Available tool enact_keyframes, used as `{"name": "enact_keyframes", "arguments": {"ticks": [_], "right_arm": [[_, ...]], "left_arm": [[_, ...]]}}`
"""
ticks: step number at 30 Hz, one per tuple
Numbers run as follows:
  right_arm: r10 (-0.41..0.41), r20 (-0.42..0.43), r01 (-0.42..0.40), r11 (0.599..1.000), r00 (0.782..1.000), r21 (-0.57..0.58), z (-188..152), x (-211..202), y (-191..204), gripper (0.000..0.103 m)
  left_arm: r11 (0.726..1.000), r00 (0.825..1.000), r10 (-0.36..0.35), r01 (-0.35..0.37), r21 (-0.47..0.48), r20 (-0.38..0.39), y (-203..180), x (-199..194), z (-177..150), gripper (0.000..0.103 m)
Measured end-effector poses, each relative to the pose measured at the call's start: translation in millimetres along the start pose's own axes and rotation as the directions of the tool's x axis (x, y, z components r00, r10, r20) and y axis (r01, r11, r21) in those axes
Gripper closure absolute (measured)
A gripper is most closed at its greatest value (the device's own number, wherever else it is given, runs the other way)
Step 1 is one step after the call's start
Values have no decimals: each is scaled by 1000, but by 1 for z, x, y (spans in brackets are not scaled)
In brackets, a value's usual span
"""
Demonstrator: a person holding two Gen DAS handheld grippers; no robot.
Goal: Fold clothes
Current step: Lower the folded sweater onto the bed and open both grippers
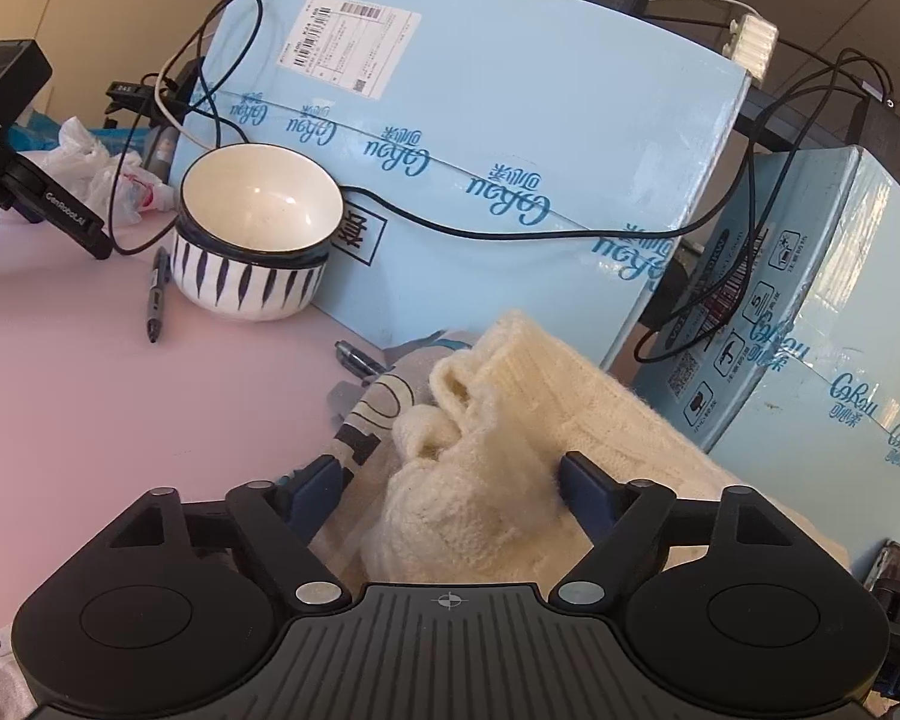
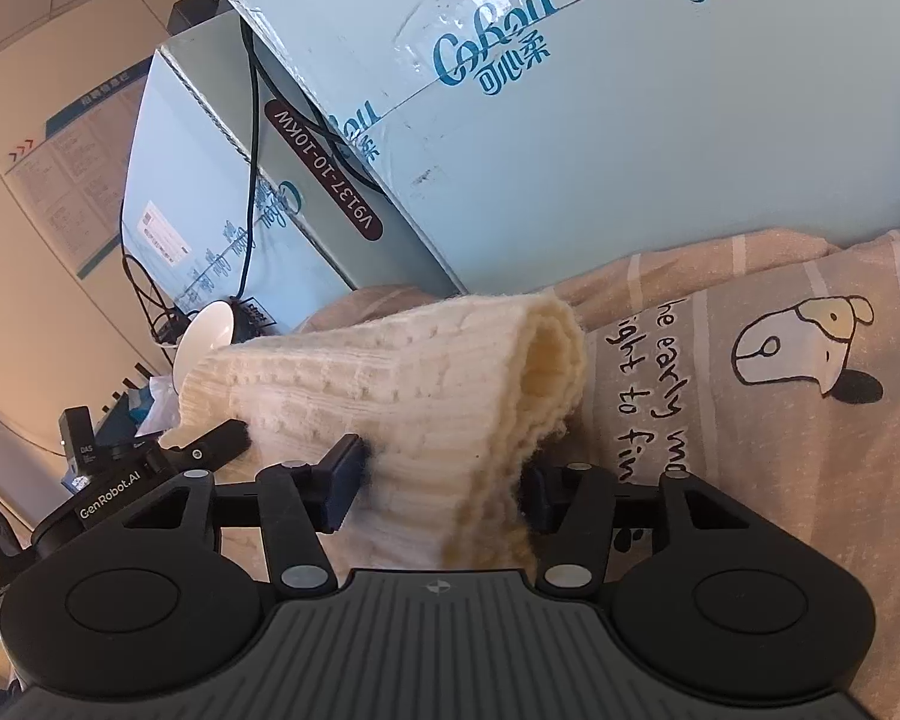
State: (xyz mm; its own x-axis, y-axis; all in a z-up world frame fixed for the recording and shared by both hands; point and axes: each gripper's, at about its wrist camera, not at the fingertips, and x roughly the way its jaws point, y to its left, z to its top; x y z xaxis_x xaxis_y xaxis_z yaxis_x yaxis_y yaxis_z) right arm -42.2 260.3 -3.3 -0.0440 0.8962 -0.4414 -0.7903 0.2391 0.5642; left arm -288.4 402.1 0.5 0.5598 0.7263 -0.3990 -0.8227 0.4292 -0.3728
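A cream knit sweater (image 1: 528,402) lies bunched on a grey printed garment (image 1: 372,414) at the table's right side. My left gripper (image 1: 453,480) holds a thick wad of the knit between wide-set fingers; its right finger presses into the wool. In the right wrist view the sweater (image 2: 402,378) is folded over on itself, and my right gripper (image 2: 444,489) is shut on its doubled edge. One of the left gripper's fingers (image 2: 210,443) shows at the knit's far left end. The beige striped garment with a cartoon bird (image 2: 780,420) spreads underneath.
Two pale blue cartons (image 1: 510,120) (image 1: 810,330) stand close behind the clothes, with black cables (image 1: 510,228) draped over them. A striped bowl (image 1: 252,240), two pens (image 1: 159,294) (image 1: 360,360), a plastic bag (image 1: 102,168) and a black device (image 1: 0,102) sit on the pink table (image 1: 120,390).
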Motion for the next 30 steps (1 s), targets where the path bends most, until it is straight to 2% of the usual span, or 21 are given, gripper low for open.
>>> {"name": "enact_keyframes", "arguments": {"ticks": [3, 7, 16, 24, 30], "right_arm": [[-20, 13, 20, 1000, 1000, -13, 1, -10, 4, 39], [-30, 42, 31, 999, 999, -27, 4, -32, 6, 28], [-46, 93, 53, 995, 995, -80, 7, -95, 2, 21], [-80, 138, 94, 991, 987, -98, 5, -148, -17, 20], [-107, 168, 127, 985, 980, -114, -1, -181, -36, 15]], "left_arm": [[999, 999, 37, -37, 8, 37, -2, -7, -1, 10], [992, 988, 109, -116, 56, 113, -15, -21, -2, 8], [974, 978, 116, -146, 175, 172, -73, -56, -10, 4], [969, 987, 46, -82, 235, 153, -132, -82, -33, 4], [969, 993, 29, -56, 241, 115, -168, -104, -57, 4]]}}
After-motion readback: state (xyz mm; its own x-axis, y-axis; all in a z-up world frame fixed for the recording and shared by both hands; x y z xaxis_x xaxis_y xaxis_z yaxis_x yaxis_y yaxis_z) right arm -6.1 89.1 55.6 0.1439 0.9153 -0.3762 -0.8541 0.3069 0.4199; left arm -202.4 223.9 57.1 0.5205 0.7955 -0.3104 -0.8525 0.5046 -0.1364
